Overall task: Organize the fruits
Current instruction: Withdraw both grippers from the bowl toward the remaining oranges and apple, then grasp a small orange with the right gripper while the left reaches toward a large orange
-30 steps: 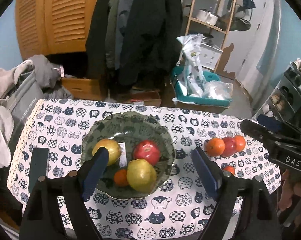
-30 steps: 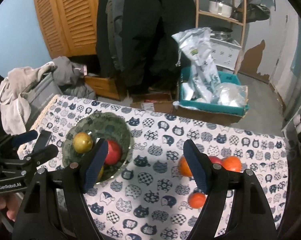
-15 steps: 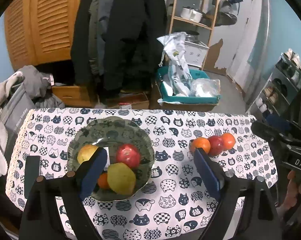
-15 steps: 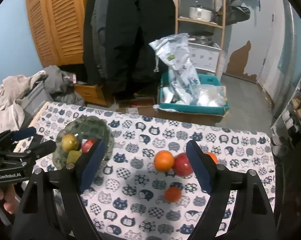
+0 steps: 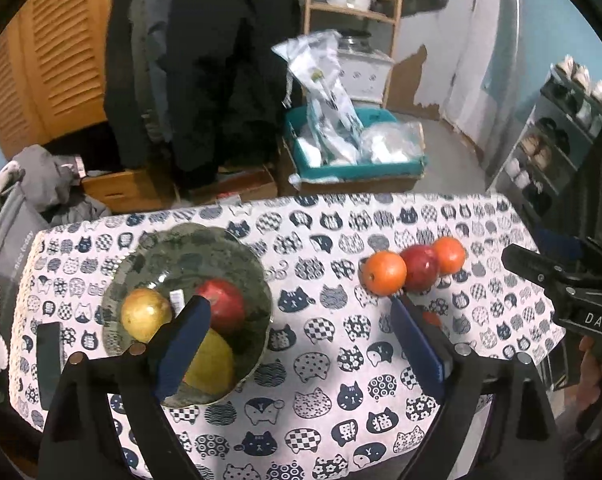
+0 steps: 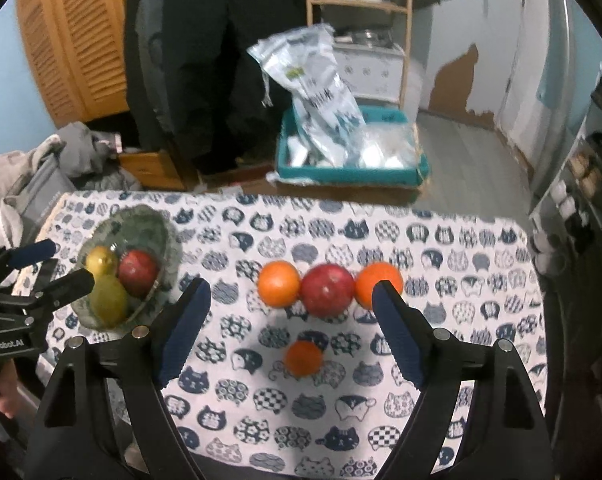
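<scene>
Right hand-held gripper (image 6: 291, 332) is swinging away from the bowl (image 6: 141, 216) since a second ago, now framing the loose fruit; likely next pick. Jaws wide open, empty. Left hand-held gripper (image 5: 297, 344) is hanging wide open, empty, over the table (image 5: 321, 360). Small smooth orange (image 6: 303, 357) is lying at 6 o'clock of the glossy round apple (image 6: 327, 289). The bowl, mottled green with a scalloped rim, is holding four fruits.

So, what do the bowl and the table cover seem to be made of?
Bowl: probably glass, dark green and glossy; its rim looks translucent and catches highlights. Cover: looks like matte fabric or oilcloth, printed with cat faces; it drapes over the table edge.
</scene>
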Motion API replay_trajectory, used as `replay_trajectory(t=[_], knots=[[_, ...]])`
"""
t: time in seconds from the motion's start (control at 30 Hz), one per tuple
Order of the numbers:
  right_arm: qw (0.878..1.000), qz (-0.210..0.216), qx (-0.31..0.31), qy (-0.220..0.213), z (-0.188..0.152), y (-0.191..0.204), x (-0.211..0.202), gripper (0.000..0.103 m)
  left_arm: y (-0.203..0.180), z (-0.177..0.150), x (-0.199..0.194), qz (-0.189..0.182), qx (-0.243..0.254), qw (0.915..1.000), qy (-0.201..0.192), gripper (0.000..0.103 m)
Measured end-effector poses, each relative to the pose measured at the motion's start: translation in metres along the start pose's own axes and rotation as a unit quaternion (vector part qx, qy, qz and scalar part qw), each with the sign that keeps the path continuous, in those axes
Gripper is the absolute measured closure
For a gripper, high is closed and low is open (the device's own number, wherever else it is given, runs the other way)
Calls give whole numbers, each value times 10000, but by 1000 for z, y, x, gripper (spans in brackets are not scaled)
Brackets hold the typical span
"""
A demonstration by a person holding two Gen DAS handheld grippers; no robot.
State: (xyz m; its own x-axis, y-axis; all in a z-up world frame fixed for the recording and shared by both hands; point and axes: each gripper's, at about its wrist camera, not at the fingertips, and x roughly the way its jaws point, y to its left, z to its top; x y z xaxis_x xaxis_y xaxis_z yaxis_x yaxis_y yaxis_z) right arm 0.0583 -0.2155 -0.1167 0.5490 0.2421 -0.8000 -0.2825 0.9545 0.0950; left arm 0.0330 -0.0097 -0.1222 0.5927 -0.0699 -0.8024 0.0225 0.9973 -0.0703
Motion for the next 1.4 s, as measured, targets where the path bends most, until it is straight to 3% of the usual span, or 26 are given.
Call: replay_trajectory(t=[0.4,1.0,1.2,1.33,1.4], knots=[[9943,-50,387,993,-35,-33,70,20,-25,-15,65,-9,159,9974,707,11],[9829,34,167,1836,-70,-26,140,21,-33,-39,123,140,324,9903,1344,11],[9795,225,176,1995,-79,-23,156,36,-32,-39,132,120,299,9890,1446,11],[9773,373,172,2081,-80,-21,161,58,-32,-38,134,96,286,9890,1448,11],[9772,363,168,2083,-79,-20,161,58,-32,-36,136,67,257,9890,1455,11]])
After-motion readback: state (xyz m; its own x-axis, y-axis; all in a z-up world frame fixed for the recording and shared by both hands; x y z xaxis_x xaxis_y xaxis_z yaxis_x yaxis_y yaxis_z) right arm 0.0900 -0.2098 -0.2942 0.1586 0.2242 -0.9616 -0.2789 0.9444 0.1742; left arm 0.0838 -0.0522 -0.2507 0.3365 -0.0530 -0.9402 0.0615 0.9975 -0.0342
